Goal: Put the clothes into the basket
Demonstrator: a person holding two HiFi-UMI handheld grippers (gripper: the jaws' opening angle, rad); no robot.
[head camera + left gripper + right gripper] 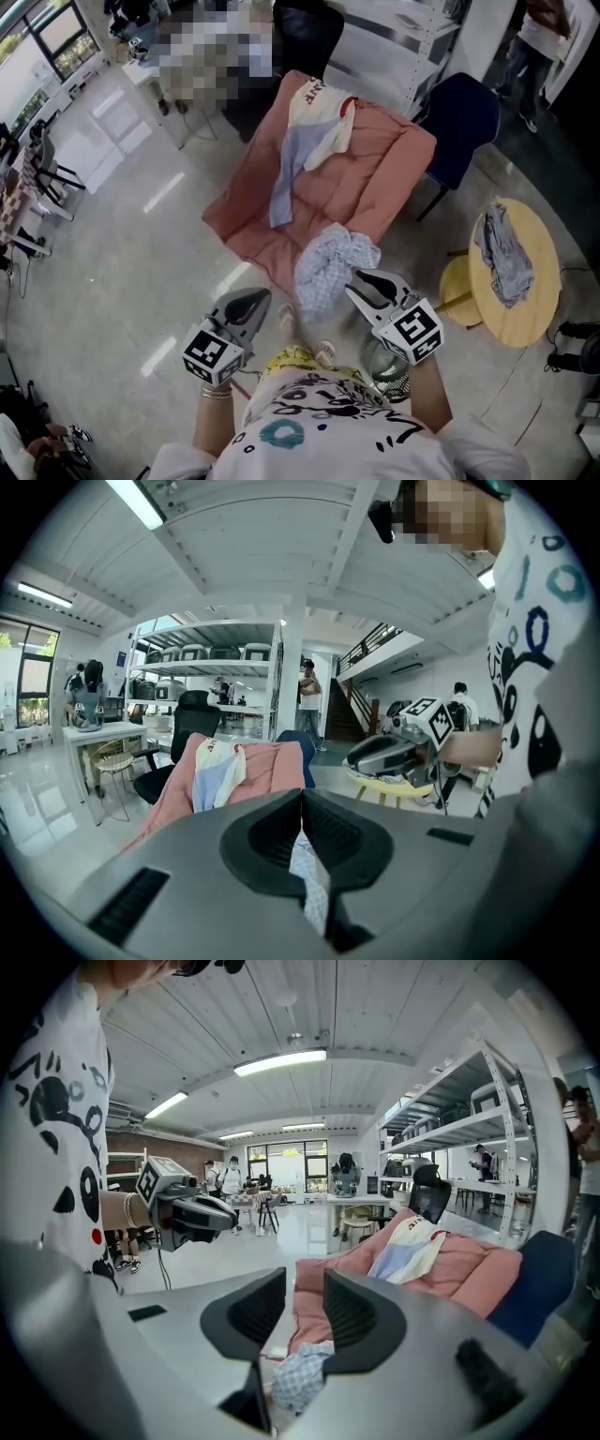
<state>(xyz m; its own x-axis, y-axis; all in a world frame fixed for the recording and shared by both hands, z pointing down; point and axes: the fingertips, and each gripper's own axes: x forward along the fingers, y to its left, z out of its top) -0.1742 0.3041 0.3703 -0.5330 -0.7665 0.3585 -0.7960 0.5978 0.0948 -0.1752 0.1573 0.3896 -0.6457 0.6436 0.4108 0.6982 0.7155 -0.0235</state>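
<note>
A blue-and-white checked garment (330, 264) lies crumpled at the near edge of a pink padded lounger (375, 178). A cream and pale-blue garment (305, 141) is draped over the lounger's upper part. My right gripper (354, 278) is open just right of the checked garment, which shows below its empty jaws (298, 1380). My left gripper (260, 297) hovers left of the garment with its jaws closed together and nothing in them (302, 799). A mesh basket (386, 367) stands on the floor under my right forearm, partly hidden.
A round wooden side table (525, 300) at the right carries a grey garment (504, 251). A dark blue chair (461, 122) stands behind the lounger. Desks, shelving and people fill the back of the room; pale glossy floor (122, 244) spreads to the left.
</note>
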